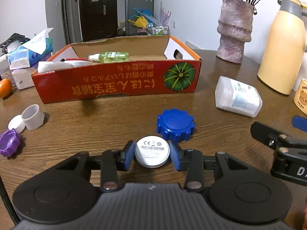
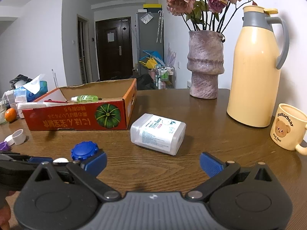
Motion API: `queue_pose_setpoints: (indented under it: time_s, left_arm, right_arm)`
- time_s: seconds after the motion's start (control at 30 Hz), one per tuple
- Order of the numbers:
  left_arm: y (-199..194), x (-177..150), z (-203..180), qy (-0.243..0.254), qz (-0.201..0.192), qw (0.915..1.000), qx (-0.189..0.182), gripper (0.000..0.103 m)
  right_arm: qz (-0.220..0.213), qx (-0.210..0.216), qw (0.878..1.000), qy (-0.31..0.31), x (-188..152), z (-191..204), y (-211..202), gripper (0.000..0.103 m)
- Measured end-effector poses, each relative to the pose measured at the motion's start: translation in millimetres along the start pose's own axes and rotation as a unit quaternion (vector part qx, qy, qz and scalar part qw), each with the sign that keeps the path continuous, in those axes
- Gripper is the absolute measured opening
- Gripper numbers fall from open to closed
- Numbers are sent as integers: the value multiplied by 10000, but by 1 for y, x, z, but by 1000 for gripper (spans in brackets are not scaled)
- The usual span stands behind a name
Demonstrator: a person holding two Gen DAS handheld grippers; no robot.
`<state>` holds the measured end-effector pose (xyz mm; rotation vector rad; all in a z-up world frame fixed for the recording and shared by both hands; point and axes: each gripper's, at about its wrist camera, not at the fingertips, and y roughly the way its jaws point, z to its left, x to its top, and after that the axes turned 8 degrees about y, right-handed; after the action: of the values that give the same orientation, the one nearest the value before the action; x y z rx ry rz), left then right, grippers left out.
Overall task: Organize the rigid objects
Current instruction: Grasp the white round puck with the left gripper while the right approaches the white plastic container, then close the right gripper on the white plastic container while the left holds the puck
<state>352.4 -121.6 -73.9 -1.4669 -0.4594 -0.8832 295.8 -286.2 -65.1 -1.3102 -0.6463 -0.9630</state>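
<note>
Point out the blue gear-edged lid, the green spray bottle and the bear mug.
blue gear-edged lid (image 1: pixel 175 125), left wrist view, flat top face
green spray bottle (image 1: pixel 113 56), left wrist view, mid-body
bear mug (image 2: pixel 285 129), right wrist view, printed side

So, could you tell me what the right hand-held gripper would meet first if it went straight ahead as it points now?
Probably the white labelled container lying on its side; the right hand-held gripper is open, with bare table before it. Depth is uncertain.

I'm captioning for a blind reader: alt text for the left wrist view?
The left gripper clamps a white disc above a wooden table. Ahead lie a blue cap and a red box.
</note>
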Motion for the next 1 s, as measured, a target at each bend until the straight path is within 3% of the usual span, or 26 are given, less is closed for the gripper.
queue_pose_setpoints:
  time_s: [0.57, 1.0]
  left_arm:
    - [-1, 11, 39, -270, -209, 9988, 337, 41]
    - [3, 16, 57, -314, -300, 9976, 538, 41]
  right_arm:
    - [-173, -181, 9994, 220, -1, 16, 16, 103]
    - [-219, -548, 9978, 287, 5, 30, 44, 103]
